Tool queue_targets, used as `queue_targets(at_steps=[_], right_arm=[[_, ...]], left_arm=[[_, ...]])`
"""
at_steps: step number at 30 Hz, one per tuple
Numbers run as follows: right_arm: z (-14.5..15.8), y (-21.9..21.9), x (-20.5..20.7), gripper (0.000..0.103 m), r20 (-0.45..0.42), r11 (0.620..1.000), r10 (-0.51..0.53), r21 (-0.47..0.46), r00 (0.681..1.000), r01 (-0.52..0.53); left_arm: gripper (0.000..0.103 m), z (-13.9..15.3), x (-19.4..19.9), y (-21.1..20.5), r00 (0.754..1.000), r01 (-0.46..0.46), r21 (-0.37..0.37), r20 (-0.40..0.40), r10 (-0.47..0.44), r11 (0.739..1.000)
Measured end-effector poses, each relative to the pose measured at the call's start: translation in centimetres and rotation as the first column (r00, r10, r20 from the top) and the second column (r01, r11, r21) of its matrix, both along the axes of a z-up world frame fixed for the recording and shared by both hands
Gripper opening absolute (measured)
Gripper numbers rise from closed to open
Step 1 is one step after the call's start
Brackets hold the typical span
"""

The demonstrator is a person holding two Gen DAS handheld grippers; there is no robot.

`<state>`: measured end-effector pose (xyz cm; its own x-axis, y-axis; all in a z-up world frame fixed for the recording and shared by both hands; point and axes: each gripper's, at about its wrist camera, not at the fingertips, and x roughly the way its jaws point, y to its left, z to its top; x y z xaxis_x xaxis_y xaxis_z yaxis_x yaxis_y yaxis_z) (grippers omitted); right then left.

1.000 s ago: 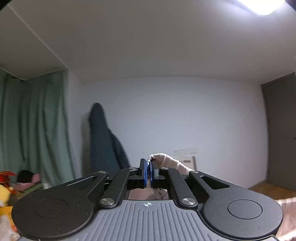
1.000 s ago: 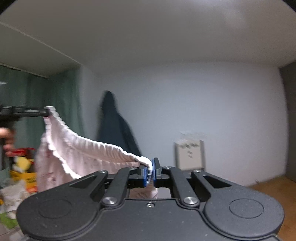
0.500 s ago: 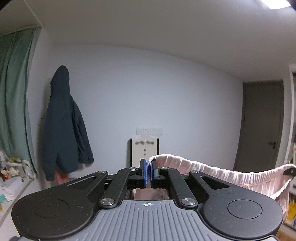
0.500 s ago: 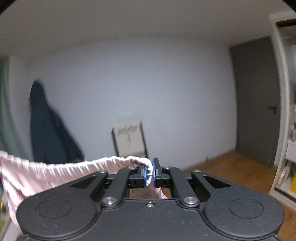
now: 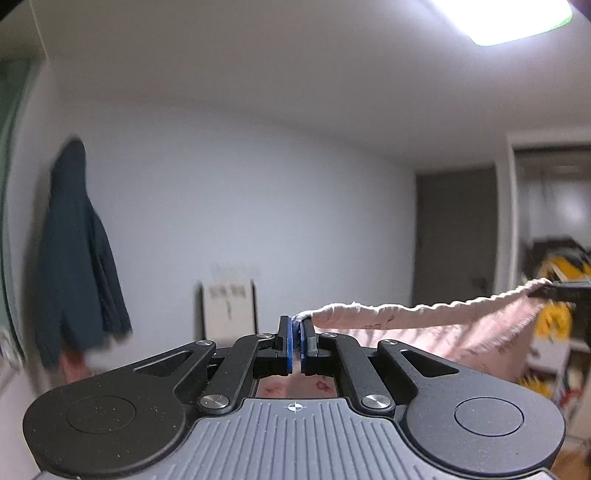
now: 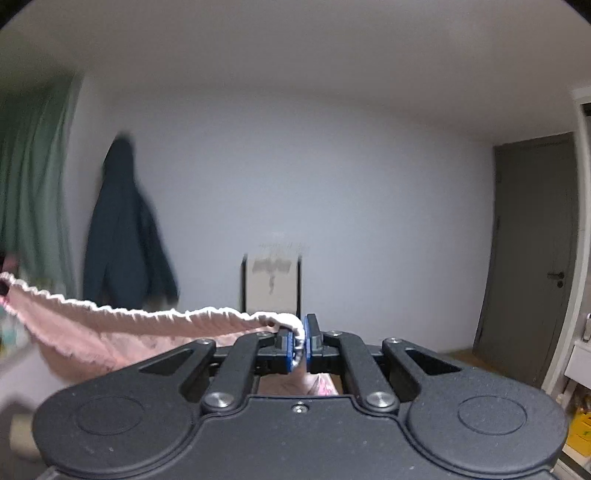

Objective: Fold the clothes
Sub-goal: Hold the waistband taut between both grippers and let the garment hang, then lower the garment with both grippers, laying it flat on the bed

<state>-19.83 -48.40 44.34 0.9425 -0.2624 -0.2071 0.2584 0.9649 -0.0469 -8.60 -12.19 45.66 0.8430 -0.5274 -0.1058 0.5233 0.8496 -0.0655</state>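
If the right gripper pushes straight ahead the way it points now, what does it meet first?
Nothing near, as far as the view shows. The right gripper, shut on the pink garment, points at open room; the pale panel against the far wall looks first in line, though depth is unclear.

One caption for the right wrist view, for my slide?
Right gripper pinches the pink garment's elastic waistband.

Two wrist cameras, both raised and facing the far white wall.

Each looks forward over its own gripper body, close up. The left view takes in the ceiling light; both share the hanging dark jacket, the grey door and the pink garment strung between them.
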Motion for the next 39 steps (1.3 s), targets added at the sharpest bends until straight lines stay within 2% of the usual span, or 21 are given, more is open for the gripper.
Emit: queue_targets(at_steps=[3, 6, 8, 11, 15, 18, 19, 21, 23, 24, 27, 28, 31, 32, 35, 37, 39], right_arm=[[-7.2, 1.9, -2.8, 0.006, -0.103, 0.998, 0.051, 0.035, 0.993, -0.048], [-14.3, 4.2, -6.2, 0.006, -0.183, 0.991, 0.109, 0.093, 0.977, -0.093], [-19.1, 5.8, -7.3, 0.006, -0.265, 0.986, 0.143, 0.124, 0.954, -0.113], [-25.7, 8.4, -8.1, 0.006, -0.389, 0.977, 0.188, 0.171, 0.902, -0.129], [-31.8, 9.1, -8.9, 0.006, -0.494, 0.968, 0.207, 0.228, 0.845, -0.104], [-34.7, 8.8, -8.9, 0.006, -0.553, 0.956, 0.233, 0.283, 0.800, -0.082], [-35.5, 8.9, -9.4, 0.006, -0.567, 0.957, 0.234, 0.279, 0.790, -0.083], [-34.6, 8.6, -11.0, 0.006, -0.578, 0.958, 0.236, 0.274, 0.781, -0.086], [-33.5, 8.3, -10.8, 0.006, -0.572, 0.955, 0.242, 0.283, 0.784, -0.089], [-33.4, 8.4, -11.2, 0.006, -0.565, 0.954, 0.244, 0.285, 0.788, -0.091], [-33.8, 8.5, -11.8, 0.006, -0.551, 0.954, 0.247, 0.281, 0.797, -0.101], [-33.8, 8.5, -11.6, 0.006, -0.546, 0.955, 0.246, 0.277, 0.801, -0.105], [-34.1, 8.0, -10.8, 0.006, -0.514, 0.953, 0.243, 0.287, 0.823, -0.102], [-34.0, 7.6, -10.7, 0.006, -0.496, 0.949, 0.242, 0.302, 0.834, -0.096], [-33.2, 6.7, -10.4, 0.006, -0.440, 0.932, 0.243, 0.353, 0.864, -0.082], [-32.9, 6.6, -10.1, 0.006, -0.422, 0.929, 0.245, 0.360, 0.873, -0.086], [-32.6, 6.7, -9.9, 0.006, -0.410, 0.928, 0.247, 0.361, 0.878, -0.093]], left_arm=[[0.003, -7.7, -2.2, 1.0, 0.991, 0.033, -0.027, -0.127, -0.036, 0.999], [0.003, -15.5, -5.3, 2.3, 0.972, 0.075, -0.004, -0.224, -0.074, 0.997], [0.003, -20.4, -6.9, 3.5, 0.945, 0.105, 0.006, -0.313, -0.098, 0.994], [0.003, -27.0, -9.8, 4.0, 0.905, 0.141, 0.075, -0.413, -0.098, 0.987], [0.003, -33.4, -12.3, 4.1, 0.847, 0.174, 0.122, -0.525, -0.086, 0.977], [0.003, -35.6, -12.1, 3.8, 0.819, 0.193, 0.162, -0.569, -0.068, 0.968], [0.003, -36.2, -12.3, 3.7, 0.811, 0.200, 0.175, -0.581, -0.063, 0.964], [0.003, -37.0, -12.8, 3.2, 0.807, 0.209, 0.203, -0.589, -0.052, 0.957], [0.003, -36.9, -12.5, 2.6, 0.801, 0.244, 0.234, -0.596, -0.059, 0.941], [0.003, -37.0, -12.1, 1.6, 0.789, 0.277, 0.247, -0.610, -0.073, 0.929], [0.003, -37.8, -12.6, -1.4, 0.747, 0.396, 0.296, -0.654, -0.118, 0.869], [0.003, -38.4, -13.3, -2.3, 0.743, 0.426, 0.321, -0.657, -0.125, 0.846], [0.003, -40.1, -14.7, -4.7, 0.752, 0.465, 0.431, -0.654, -0.088, 0.773], [0.003, -40.7, -14.8, -5.3, 0.748, 0.469, 0.446, -0.660, -0.074, 0.762], [0.004, -42.0, -14.8, -6.7, 0.709, 0.473, 0.425, -0.704, -0.047, 0.772], [0.004, -42.8, -14.8, -7.4, 0.685, 0.472, 0.421, -0.728, -0.022, 0.775], [0.005, -43.8, -14.7, -8.0, 0.673, 0.468, 0.431, -0.740, 0.005, 0.772]])
